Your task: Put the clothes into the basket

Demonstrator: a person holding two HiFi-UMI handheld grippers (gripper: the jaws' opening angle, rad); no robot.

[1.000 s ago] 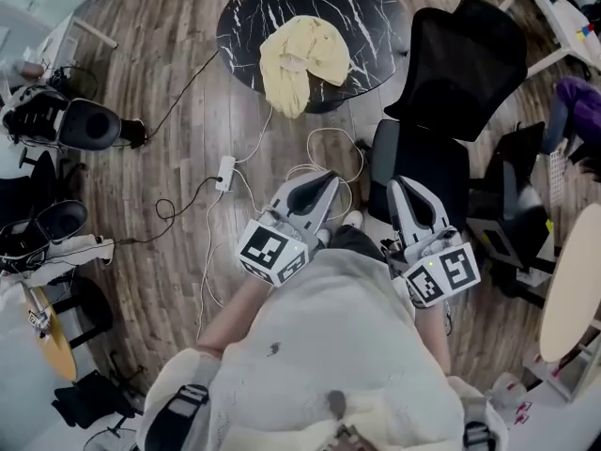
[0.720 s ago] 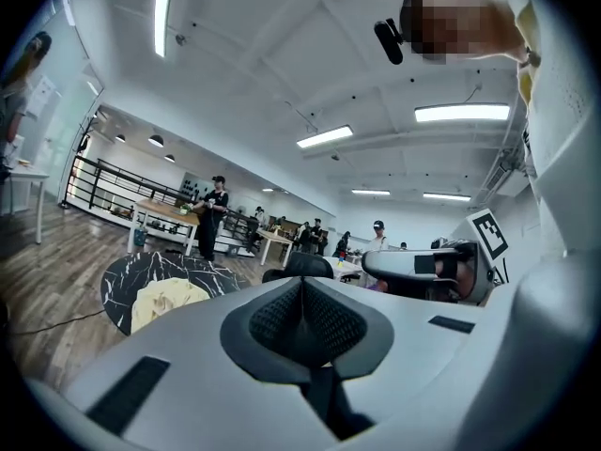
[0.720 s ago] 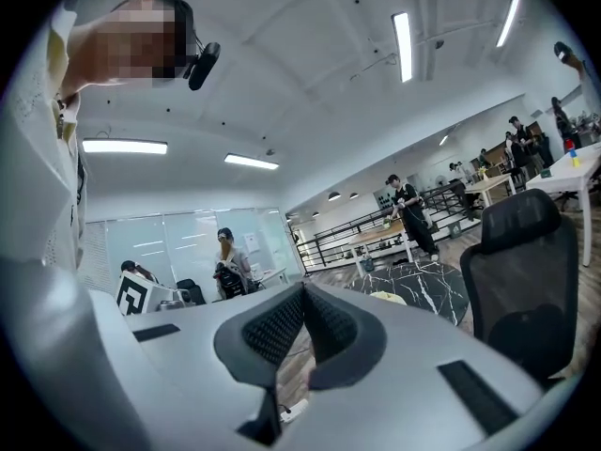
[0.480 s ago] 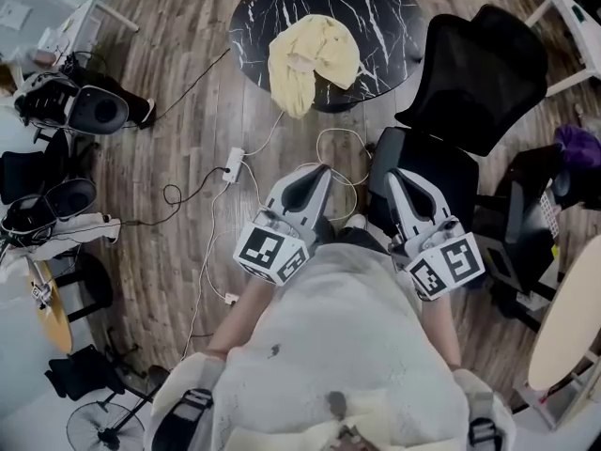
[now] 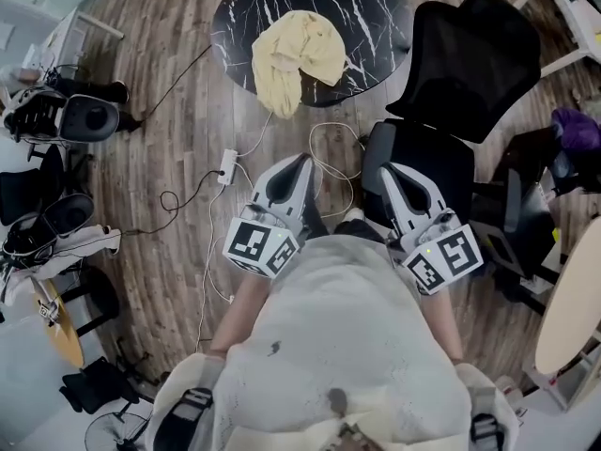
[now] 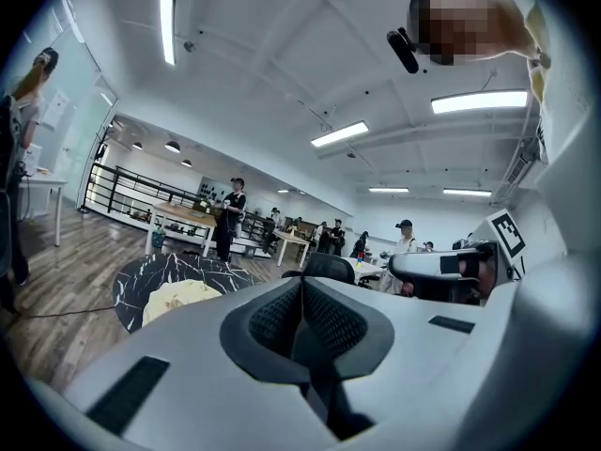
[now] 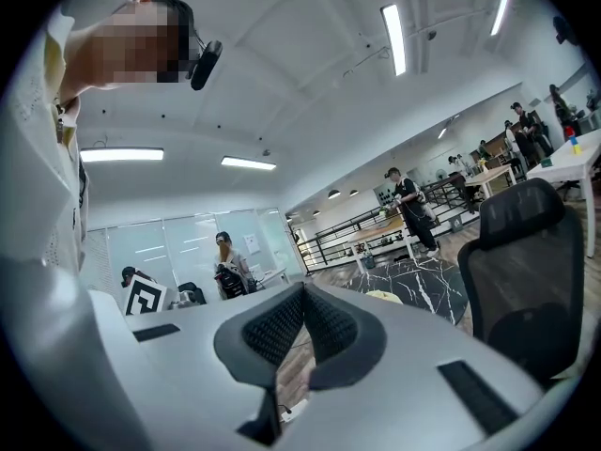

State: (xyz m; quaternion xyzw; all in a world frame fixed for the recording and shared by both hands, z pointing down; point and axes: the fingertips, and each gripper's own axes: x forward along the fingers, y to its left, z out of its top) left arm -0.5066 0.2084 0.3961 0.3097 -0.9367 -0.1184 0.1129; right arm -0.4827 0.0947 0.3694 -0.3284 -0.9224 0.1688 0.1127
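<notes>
The floor (image 5: 160,289) is dark wooden planking. It runs through a large open room with a white ceiling, long strip lights (image 6: 481,101), and a black railing (image 6: 131,191) far off.

In the head view, one round black table (image 5: 366,7) with white marble veining stands at 12 o'clock from the person. On its near side lies the garment to be moved, one yellow cloth (image 5: 293,56). It is crumpled, and a fold hangs over the table's edge toward 6 o'clock. One black mesh office chair (image 5: 460,73) stands at 1 o'clock, just beside the table.

One white power strip (image 5: 225,169) lies on the planks at 11 o'clock. White cables (image 5: 329,144) loop from it toward the chair's base. Black gear (image 5: 89,120) is heaped at 9 o'clock. The rim of one pale round table (image 5: 568,299) shows at 3 o'clock.

Two grippers are held out side by side and apart, both pointing to 12 o'clock. Each bears one marker cube (image 5: 258,245). The left gripper (image 5: 299,167) has its ribbed pads pressed together with nothing between them. The right gripper (image 5: 392,177) is closed the same way, tips meeting and empty. Neither touches the cloth, which lies well ahead of them.

Several people stand about the room in both gripper views, too small and too overlapped to count surely.
</notes>
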